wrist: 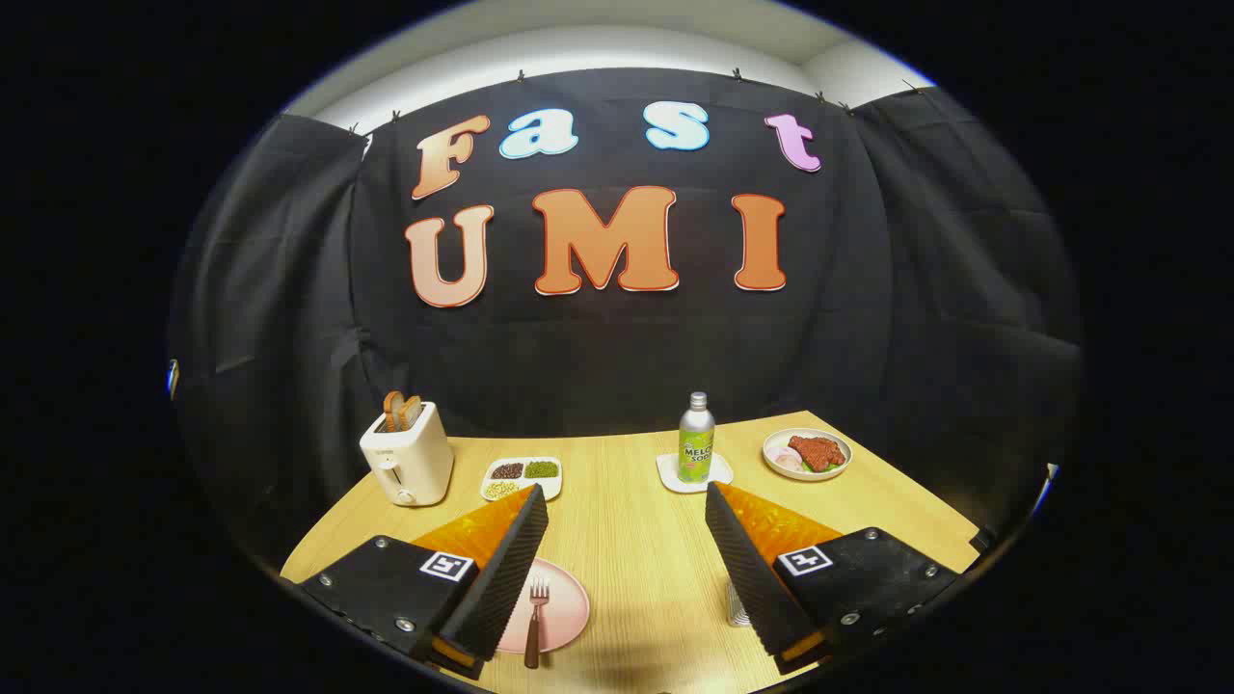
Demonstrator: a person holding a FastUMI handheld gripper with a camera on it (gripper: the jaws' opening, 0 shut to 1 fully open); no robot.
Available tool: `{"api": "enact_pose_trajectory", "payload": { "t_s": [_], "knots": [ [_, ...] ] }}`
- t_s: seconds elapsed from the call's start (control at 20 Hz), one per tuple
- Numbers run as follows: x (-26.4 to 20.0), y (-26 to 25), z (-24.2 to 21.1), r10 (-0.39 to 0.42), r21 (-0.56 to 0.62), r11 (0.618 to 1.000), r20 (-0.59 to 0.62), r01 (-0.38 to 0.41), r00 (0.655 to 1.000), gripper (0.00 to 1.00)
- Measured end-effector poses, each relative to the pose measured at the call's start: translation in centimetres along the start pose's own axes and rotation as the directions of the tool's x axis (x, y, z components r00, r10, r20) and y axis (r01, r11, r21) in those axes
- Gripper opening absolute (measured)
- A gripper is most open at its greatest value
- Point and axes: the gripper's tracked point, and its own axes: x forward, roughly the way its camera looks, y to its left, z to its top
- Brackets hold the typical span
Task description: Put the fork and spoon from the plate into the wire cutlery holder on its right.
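A pink plate [564, 605] lies on the wooden table just inside the left finger, partly hidden by it. A fork [535, 622] with a dark handle rests on the plate, tines pointing away from me. The wire cutlery holder [737, 605] peeks out beside the right finger, mostly hidden behind it. My gripper [627, 511] hangs above the table's near edge, open wide, with nothing between its fingers. I see no spoon; the left finger covers part of the plate.
Beyond the fingers stand a white toaster [408, 461] with bread at the back left, a divided dish of beans [522, 477], a green bottle [696, 441] on a white coaster, and a plate of food [807, 453] at the back right.
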Motion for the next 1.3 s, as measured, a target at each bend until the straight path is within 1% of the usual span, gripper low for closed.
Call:
{"api": "enact_pose_trajectory", "payload": {
  "t_s": [0.85,1.3],
  "knots": [
    [-0.1,1.7,-0.9,0.036,-0.018,0.999,-0.013,-0.037,0.999,0.99],
    [0.2,2.1,-1.4,0.034,-0.030,0.999,-0.023,-0.035,0.999,0.99]
  ]
}}
